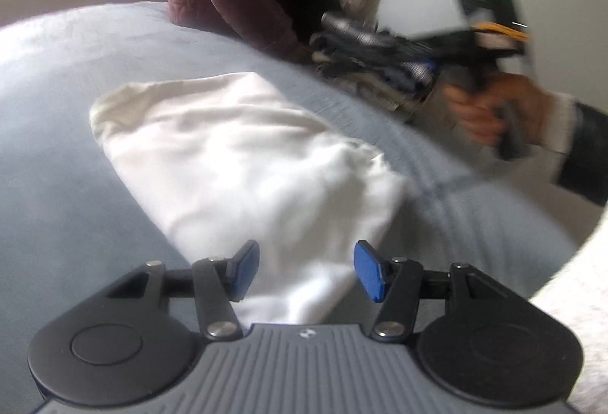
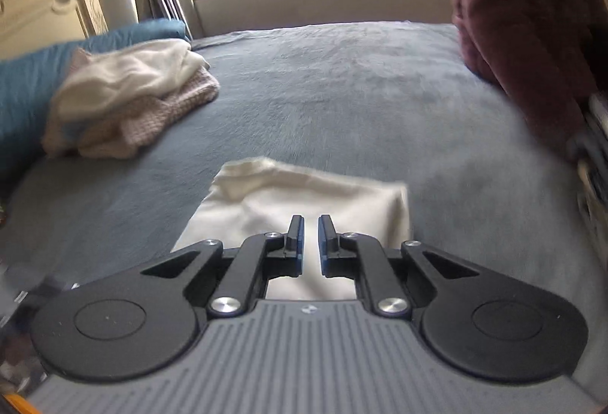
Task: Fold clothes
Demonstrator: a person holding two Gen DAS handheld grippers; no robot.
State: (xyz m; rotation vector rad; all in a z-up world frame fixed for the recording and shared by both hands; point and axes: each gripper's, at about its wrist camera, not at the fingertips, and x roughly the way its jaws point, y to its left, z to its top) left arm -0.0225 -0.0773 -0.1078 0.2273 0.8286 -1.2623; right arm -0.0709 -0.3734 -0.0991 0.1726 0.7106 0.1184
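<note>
Right wrist view shows a grey-blue blanket [image 2: 342,91] spread over the bed, with the folded white garment [image 2: 304,197] lying flat on it, apart from a maroon quilted jacket [image 2: 513,15] at the blanket's far edge. Toward the blanket's head end sits a pile of cream and pink clothes [image 2: 129,98]. Above the white garment, the left gripper [image 1: 306,271] is spread wide and holds nothing. The right gripper [image 2: 311,235] is nearly closed with a narrow gap, empty.

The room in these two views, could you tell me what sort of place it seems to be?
Most likely a bedroom: a bed with a grey-blue cover, an ornate cream headboard behind a blue pillow, and folded clothes stacked beside it.
</note>
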